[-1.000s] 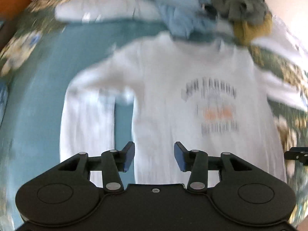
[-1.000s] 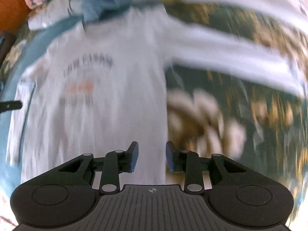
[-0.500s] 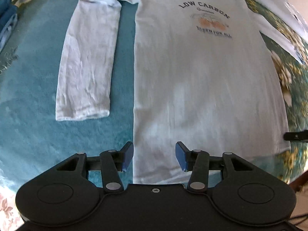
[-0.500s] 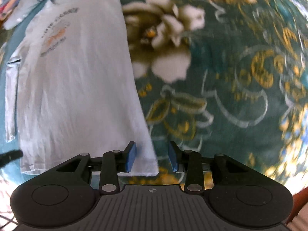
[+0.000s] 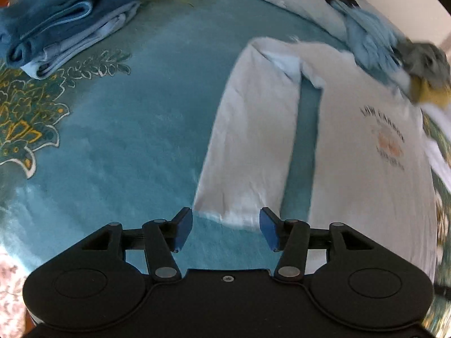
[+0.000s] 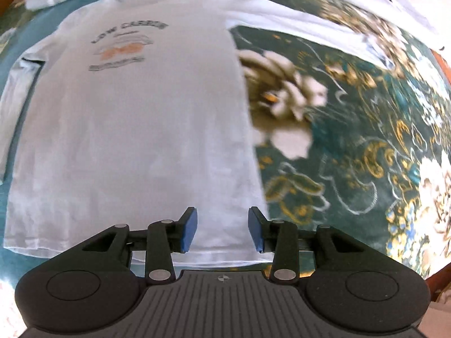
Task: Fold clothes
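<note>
On the teal floral bedspread [image 5: 118, 129] lies a white "LOW CARBON" shirt [image 6: 135, 129]; both hand-held grippers' jaws, just widening, stand apart, empty.

Each black tool [image 5: 225, 232] [image 6: 222, 232] has blue pads, silver pivot screws and round side discs.

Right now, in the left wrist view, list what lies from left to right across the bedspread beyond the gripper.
Stack of folded blue towels → bare teal bedspread → long sleeve of the white shirt → teal gap → shirt body with the printed logo.
</note>
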Demonstrator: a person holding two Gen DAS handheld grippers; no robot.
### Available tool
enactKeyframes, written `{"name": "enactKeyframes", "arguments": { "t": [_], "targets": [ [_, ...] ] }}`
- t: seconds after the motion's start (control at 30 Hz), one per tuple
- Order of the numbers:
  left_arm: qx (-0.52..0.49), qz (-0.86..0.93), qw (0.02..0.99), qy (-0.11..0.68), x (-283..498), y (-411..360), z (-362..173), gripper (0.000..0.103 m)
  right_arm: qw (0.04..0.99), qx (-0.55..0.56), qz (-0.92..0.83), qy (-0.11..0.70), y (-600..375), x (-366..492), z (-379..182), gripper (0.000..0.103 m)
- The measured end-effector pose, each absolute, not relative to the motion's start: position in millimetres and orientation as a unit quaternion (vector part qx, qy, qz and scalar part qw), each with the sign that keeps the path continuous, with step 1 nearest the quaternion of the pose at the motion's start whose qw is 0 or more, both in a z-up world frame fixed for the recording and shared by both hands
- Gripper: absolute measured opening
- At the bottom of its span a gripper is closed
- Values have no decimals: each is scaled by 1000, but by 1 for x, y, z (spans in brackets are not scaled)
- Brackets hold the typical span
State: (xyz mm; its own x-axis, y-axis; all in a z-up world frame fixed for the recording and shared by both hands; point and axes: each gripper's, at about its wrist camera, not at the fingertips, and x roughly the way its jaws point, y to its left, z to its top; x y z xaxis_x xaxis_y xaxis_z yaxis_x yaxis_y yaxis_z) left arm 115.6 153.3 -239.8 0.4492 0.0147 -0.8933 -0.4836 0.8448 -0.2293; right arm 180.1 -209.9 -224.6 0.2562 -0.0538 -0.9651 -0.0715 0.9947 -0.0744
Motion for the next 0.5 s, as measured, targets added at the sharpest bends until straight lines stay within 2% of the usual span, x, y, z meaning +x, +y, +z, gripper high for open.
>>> {"name": "enactKeyframes", "arguments": {
  "t": [0.17,0.3,0.37,0.43,0.5],
  "targets": [
    [-245,155,816,501,130,166,-251,51,791,-68,21,607,-178,187,-220,40],
    [-255,146,819,493,130,170,-252,46,792,-83,33,604,-159,191,-217,41],
    [-275,140,819,484,127,172,-253,35,792,-89,39,603,-151,193,-216,42],
    [-287,136,819,479,125,173,-254,32,790,-95,41,604,-146,194,-215,42],
    [-297,131,819,473,123,175,-254,24,789,-98,41,605,-141,195,-215,42]
  ]
}}
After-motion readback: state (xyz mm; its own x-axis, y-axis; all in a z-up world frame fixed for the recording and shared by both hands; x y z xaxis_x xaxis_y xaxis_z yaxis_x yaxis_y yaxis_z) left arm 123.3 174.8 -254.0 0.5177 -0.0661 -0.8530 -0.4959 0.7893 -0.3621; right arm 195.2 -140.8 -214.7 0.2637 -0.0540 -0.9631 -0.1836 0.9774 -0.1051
